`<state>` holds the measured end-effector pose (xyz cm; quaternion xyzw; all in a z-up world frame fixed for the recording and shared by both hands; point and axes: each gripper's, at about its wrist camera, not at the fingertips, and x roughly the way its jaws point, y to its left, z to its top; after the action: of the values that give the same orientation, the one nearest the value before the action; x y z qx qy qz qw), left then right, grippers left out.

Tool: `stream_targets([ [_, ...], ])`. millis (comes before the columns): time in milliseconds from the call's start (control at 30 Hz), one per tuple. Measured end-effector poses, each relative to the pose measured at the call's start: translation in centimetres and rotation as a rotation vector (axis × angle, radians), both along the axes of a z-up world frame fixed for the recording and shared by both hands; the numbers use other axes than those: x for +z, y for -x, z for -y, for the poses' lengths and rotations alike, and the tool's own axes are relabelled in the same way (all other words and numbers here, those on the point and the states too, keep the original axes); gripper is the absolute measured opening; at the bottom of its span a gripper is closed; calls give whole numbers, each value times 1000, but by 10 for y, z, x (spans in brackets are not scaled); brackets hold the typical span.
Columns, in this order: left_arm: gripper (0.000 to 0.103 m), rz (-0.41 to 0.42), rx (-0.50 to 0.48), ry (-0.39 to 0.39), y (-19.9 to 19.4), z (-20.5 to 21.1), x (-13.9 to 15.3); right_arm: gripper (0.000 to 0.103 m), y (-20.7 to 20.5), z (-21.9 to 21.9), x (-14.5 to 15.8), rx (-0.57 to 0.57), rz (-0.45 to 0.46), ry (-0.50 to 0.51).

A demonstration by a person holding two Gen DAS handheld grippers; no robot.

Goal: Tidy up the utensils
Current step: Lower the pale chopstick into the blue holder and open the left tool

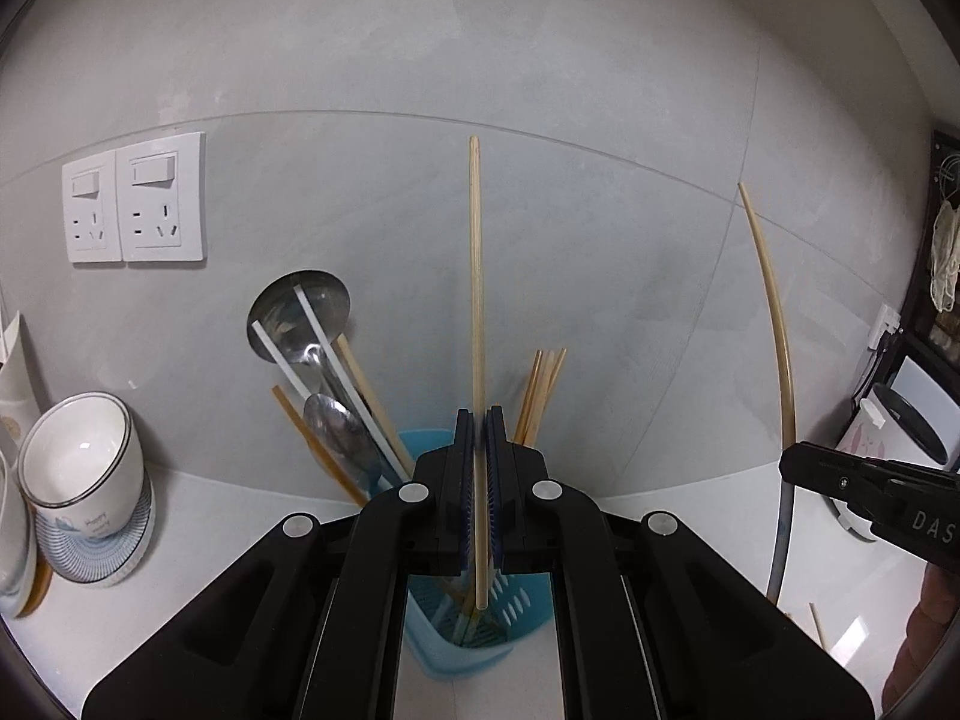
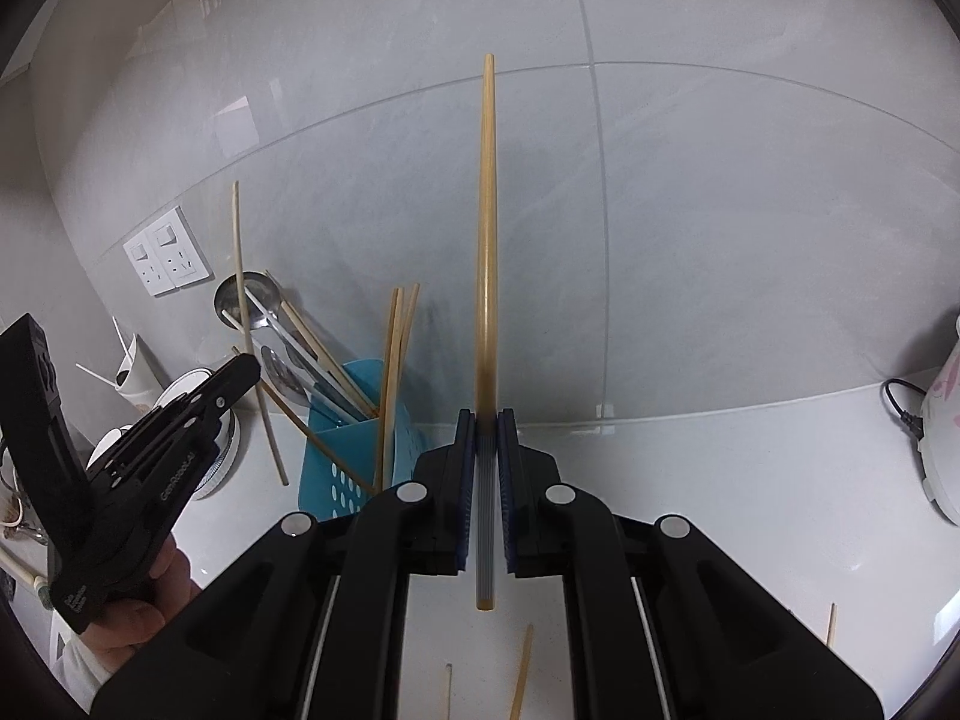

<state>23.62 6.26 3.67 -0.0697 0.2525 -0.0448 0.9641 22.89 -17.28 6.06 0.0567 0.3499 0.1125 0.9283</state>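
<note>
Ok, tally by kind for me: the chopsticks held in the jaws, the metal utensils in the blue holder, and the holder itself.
Long wooden chopsticks held in jaws: 2
Shiny steel ladle: 1
Shiny steel spoon: 1
Blue perforated plastic holder: 1
Total: 5

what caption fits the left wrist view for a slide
Left gripper shut on a chopstick held upright above the blue utensil holder.
</note>
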Motion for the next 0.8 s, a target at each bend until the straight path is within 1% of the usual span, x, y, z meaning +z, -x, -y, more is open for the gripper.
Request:
stream_targets([
  [233,3,13,0,10,-12,3,-16,7,-5,-3,-6,0,-16,3],
  [533,4,-19,-5,2,-28,9,-31,7,-9,-3,-11,-2,-31,6],
  [800,4,-63,-18,-14,-31,13,-37,7,-11,-7,-12,14,-45,14],
])
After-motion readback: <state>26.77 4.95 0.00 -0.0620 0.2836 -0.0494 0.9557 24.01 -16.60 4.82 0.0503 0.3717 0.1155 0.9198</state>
